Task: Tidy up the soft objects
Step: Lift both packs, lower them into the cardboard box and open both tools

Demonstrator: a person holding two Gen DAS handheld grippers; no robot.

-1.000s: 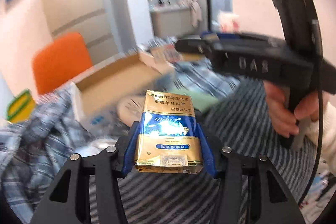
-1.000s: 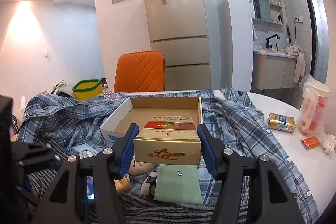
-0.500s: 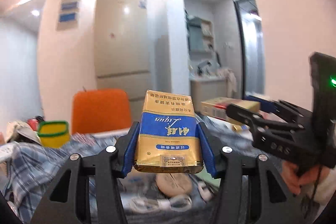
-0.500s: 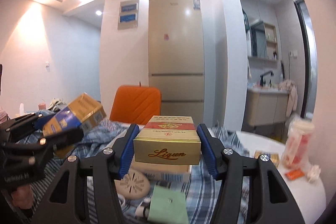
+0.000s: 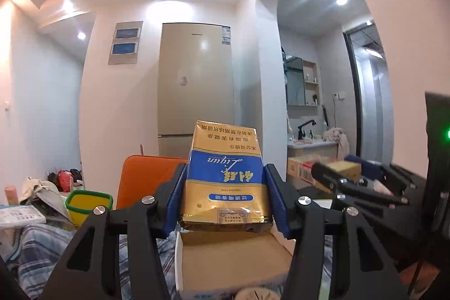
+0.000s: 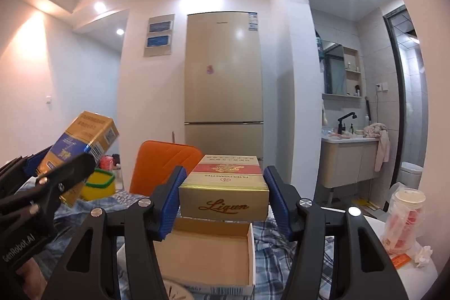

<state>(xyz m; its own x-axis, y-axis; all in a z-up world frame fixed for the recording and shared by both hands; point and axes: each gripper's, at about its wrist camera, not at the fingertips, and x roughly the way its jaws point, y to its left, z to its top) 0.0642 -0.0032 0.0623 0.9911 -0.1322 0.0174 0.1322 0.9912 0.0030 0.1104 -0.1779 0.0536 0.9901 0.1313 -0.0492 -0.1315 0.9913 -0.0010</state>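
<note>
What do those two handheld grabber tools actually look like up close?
Both look alike: the left gripper and the right gripper have matte black angular frames, silver round screws at the joints, and fingers lined with ribbed blue pads. In the right view, the left tool's black body carries white lettering reading GenRobot.AI. In the left view, a green light glows on the right tool's body.
</note>
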